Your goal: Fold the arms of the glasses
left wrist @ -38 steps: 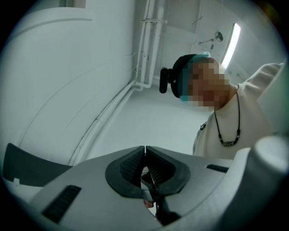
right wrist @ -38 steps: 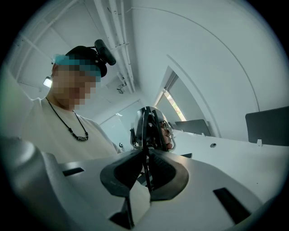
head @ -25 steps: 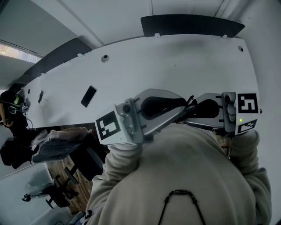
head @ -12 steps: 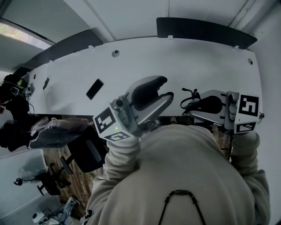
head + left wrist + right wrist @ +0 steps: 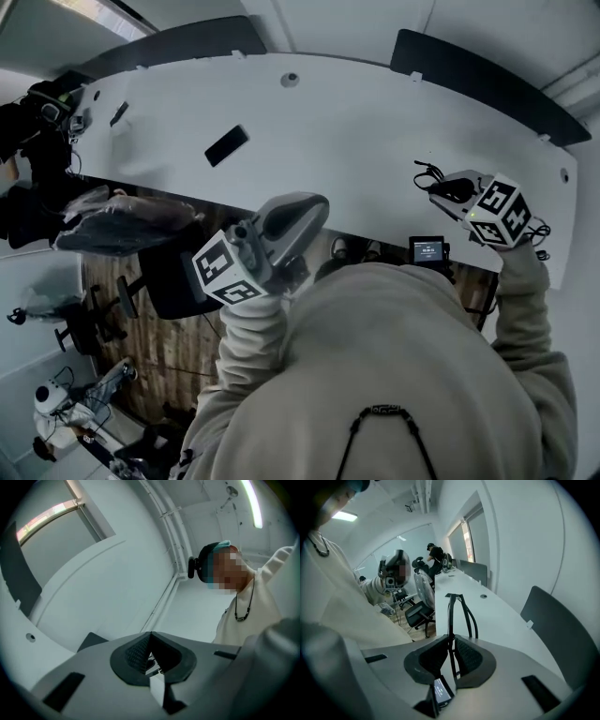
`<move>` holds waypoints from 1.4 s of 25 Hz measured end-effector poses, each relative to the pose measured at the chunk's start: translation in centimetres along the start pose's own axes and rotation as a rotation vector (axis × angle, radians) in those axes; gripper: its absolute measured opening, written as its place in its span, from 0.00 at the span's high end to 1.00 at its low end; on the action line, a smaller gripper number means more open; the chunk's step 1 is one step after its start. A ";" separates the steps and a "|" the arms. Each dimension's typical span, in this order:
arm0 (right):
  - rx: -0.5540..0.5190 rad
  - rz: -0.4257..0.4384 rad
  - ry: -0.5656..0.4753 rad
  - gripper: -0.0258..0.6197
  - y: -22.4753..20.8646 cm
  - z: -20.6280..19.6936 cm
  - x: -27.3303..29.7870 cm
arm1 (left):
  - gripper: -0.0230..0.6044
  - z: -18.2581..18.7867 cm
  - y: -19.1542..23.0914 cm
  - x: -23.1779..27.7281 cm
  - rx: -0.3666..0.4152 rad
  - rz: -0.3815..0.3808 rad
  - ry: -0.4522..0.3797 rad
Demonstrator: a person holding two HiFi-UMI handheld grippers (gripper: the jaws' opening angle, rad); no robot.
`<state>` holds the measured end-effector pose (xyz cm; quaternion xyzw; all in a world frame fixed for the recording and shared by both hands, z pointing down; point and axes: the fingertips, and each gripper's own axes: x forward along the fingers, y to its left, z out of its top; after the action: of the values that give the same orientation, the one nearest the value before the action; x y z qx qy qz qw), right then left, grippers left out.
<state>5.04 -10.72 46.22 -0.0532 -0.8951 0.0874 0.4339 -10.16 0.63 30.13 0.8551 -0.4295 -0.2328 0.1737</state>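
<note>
Right hand-held gripper (image 5: 441, 187) pinches glasses (image 5: 450, 616) at 2 o'clock; left hand-held gripper (image 5: 312, 203) just closed empty; thin-edge pinch could let them slip

The person's left arm (image 5: 246, 328) is bent close to the chest, and the left tool (image 5: 312, 203) points forward and a little upward. Its jaws have just been closing and now meet, with nothing between them. The right arm (image 5: 521, 292) reaches out further to the person's right, wrist bent so the right tool (image 5: 435, 184) tilts downward, marker cube uppermost. Its jaws stand only a little apart, pinched on the thin dark frame of the glasses (image 5: 449, 616), which stick out past the tips.
</note>
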 end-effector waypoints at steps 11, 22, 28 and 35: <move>-0.097 0.021 0.352 0.87 -5.9 -8.0 12.2 | 0.96 -0.8 0.3 -6.2 0.009 0.217 0.010; -0.165 0.052 0.568 0.87 -7.4 -13.8 21.5 | 0.96 -0.9 -0.8 -9.6 0.022 0.299 0.016; -0.130 0.091 0.599 0.87 -7.3 -15.9 23.2 | 0.96 -0.3 -0.6 -9.7 0.004 0.283 -0.034; -0.107 0.125 0.566 0.87 -6.4 -16.0 24.4 | 0.96 -0.9 0.7 -9.6 0.001 0.293 -0.005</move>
<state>2.46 -11.09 76.00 -0.1533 -0.7368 0.0484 0.6568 -15.13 8.15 33.60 0.7826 -0.5504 -0.2068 0.2043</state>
